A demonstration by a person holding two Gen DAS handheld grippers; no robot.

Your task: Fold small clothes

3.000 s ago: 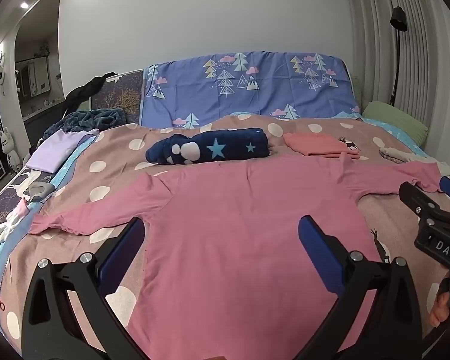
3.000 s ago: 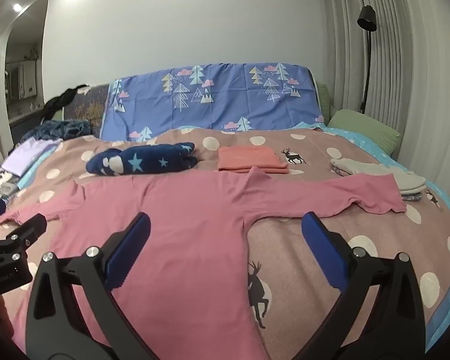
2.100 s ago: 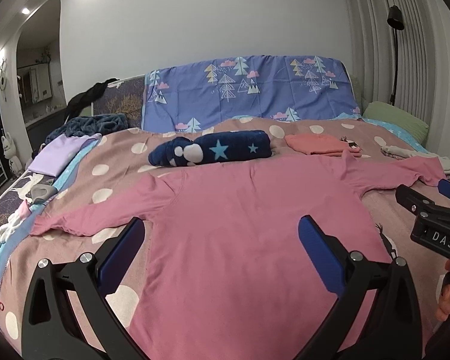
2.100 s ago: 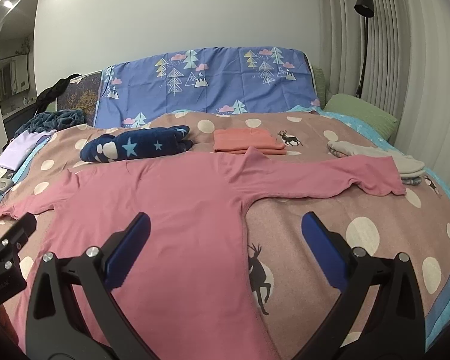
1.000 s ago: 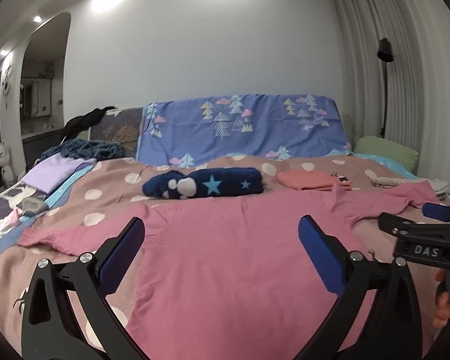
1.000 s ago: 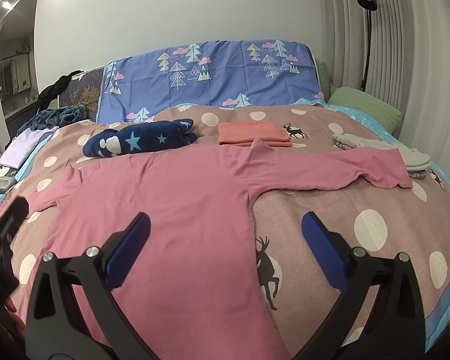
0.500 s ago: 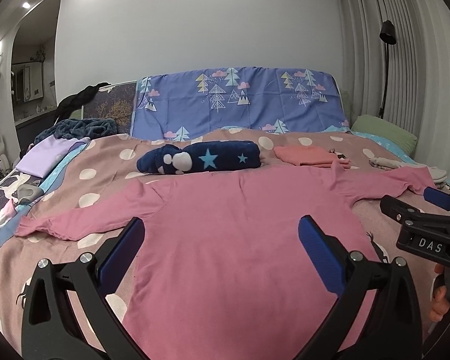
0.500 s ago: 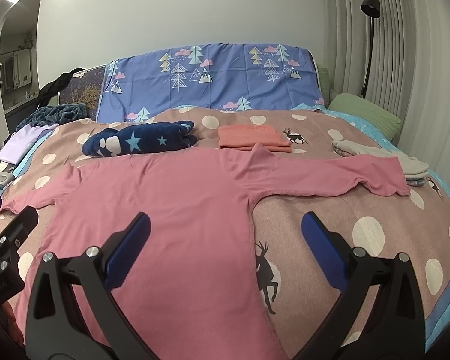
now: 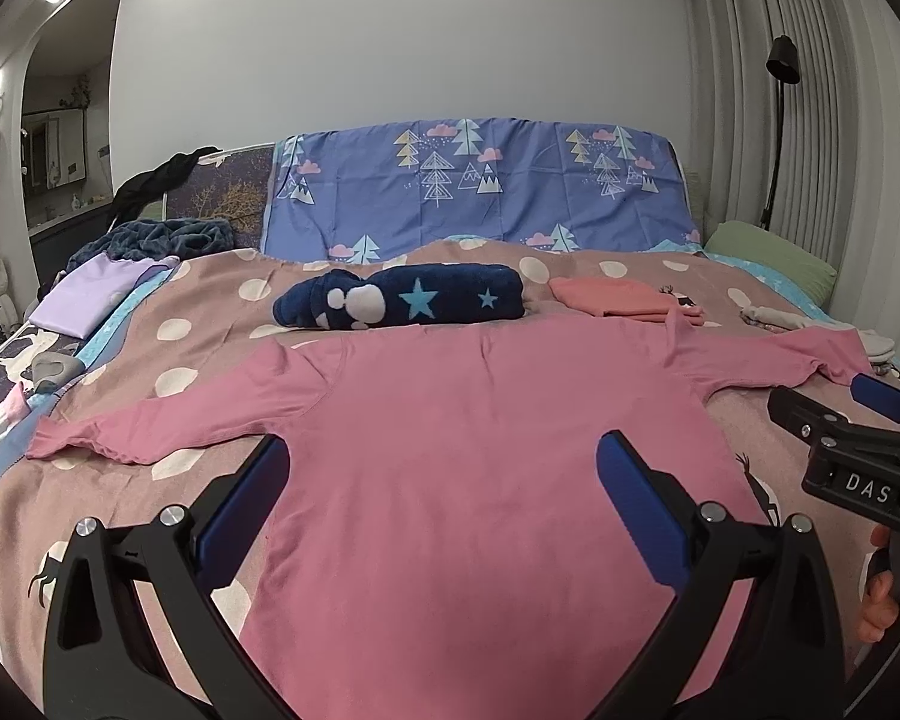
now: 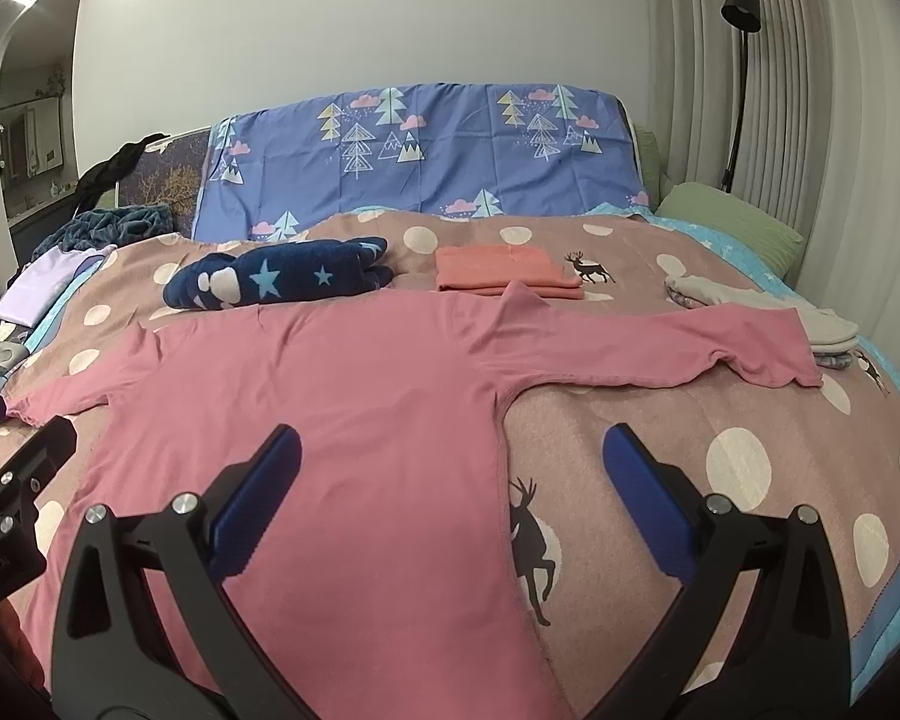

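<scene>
A pink long-sleeved shirt (image 9: 480, 438) lies spread flat on the bed, both sleeves stretched out sideways; it also shows in the right wrist view (image 10: 342, 420). My left gripper (image 9: 441, 480) is open and empty, held above the shirt's lower body. My right gripper (image 10: 450, 468) is open and empty, above the shirt's right side seam and the blanket. The right gripper also shows at the right edge of the left wrist view (image 9: 852, 420).
A brown polka-dot blanket (image 10: 720, 450) covers the bed. Behind the shirt lie a navy star-print roll (image 9: 402, 303), a folded orange garment (image 10: 504, 267) and folded grey clothes (image 10: 768, 306). A lilac garment (image 9: 87, 294) lies far left. A blue tree-print cover (image 9: 480, 192) drapes the headboard.
Both views shifted slightly as the grippers lifted and tilted over the last seconds. The shirt has not moved. Both grippers stay open.
</scene>
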